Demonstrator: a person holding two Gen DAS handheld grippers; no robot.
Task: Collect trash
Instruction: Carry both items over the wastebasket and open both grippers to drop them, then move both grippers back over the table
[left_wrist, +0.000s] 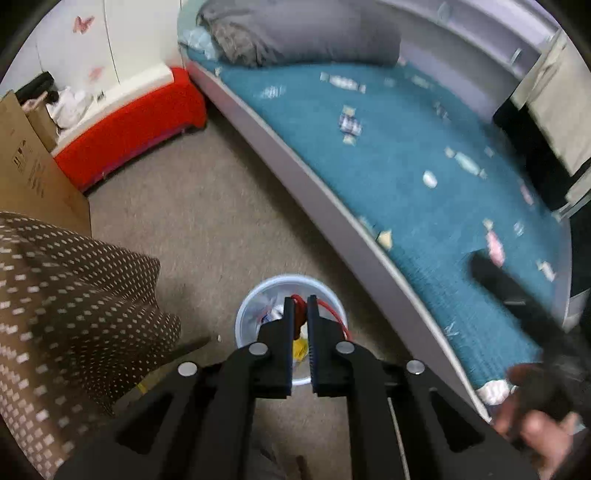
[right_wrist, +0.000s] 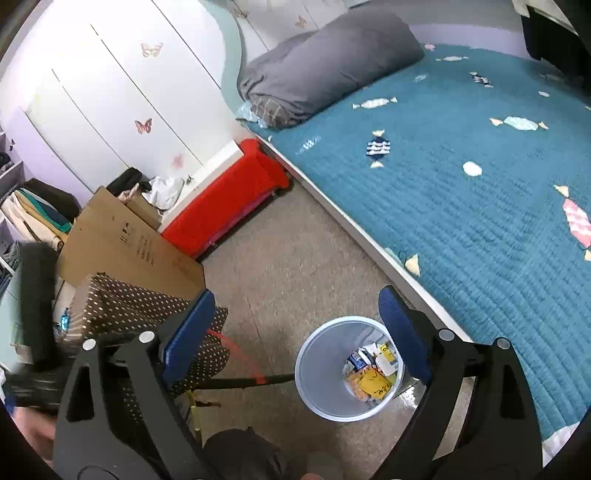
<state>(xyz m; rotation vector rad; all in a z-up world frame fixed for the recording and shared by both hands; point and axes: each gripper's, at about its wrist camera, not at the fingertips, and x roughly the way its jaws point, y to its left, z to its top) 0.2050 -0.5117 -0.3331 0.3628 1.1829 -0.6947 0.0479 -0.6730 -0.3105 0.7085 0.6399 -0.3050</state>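
Note:
My left gripper (left_wrist: 300, 301) is shut on a red string-like piece of trash (left_wrist: 299, 308) and holds it above the white trash bin (left_wrist: 247, 314) on the floor. The red strand (left_wrist: 334, 314) trails off to the right. In the right wrist view the same bin (right_wrist: 314, 373) stands on the carpet with several wrappers and a yellow note (right_wrist: 375, 382) inside. My right gripper (right_wrist: 295, 321) is open and empty, above and beside the bin. The left gripper shows there as a blurred dark shape with the red strand (right_wrist: 236, 354).
A bed with a teal quilt (right_wrist: 461, 192) and grey pillow (right_wrist: 325, 70) runs along the right. A red bench (right_wrist: 221, 206), a cardboard box (right_wrist: 125, 240) and a brown dotted cushion (right_wrist: 147, 306) stand to the left. Beige carpet (right_wrist: 295, 258) lies between.

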